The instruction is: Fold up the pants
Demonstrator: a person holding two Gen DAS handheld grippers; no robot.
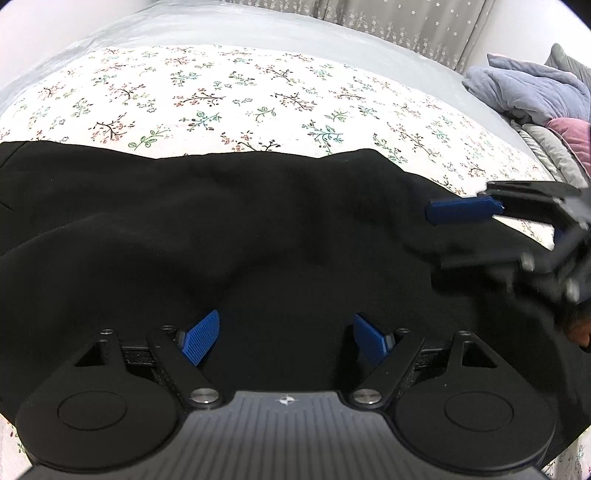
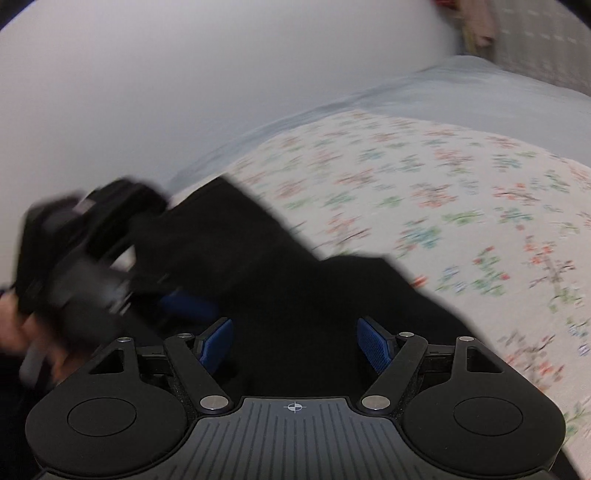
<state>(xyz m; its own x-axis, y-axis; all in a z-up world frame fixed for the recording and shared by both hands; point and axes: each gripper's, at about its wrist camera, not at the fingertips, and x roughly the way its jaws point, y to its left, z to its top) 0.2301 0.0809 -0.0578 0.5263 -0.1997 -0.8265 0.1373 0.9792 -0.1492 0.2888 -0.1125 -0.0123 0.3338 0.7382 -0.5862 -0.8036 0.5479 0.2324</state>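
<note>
Black pants (image 1: 229,236) lie across a bed with a floral sheet (image 1: 229,92). My left gripper (image 1: 286,338) is open, its blue pads wide apart just above the black cloth, holding nothing. My right gripper (image 2: 295,345) is open too, over the black pants (image 2: 295,288) in its own blurred view. The right gripper also shows at the right edge of the left wrist view (image 1: 480,236), one blue finger (image 1: 461,212) over the pants' right end. The left gripper appears blurred at the left of the right wrist view (image 2: 184,306).
A plain grey sheet (image 1: 258,29) covers the far part of the bed. A blue-grey pillow (image 1: 528,88) and a pink cushion (image 1: 572,133) lie at the far right. A patterned curtain (image 1: 399,18) hangs behind. A pale wall (image 2: 147,92) is to the left.
</note>
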